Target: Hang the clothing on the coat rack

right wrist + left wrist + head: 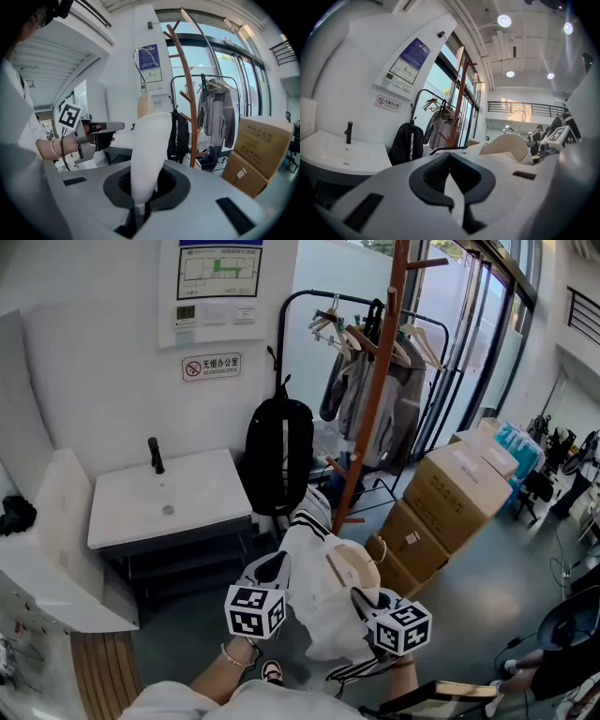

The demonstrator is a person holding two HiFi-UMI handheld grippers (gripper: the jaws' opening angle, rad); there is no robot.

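The right gripper (139, 206) has its jaws closed tight on a fold of the white garment (147, 150). The left gripper (452, 190) looks likewise closed on a thin edge of the same cloth, so the piece hangs spread between them instead of trailing on the floor. Its hanger (352, 563) sits in the collar, hook up, ready for a peg. The garment is held low in front of the person, well short of the wooden coat rack (373, 390), which stands ahead between a black backpack (278, 457) and stacked boxes (455, 498).
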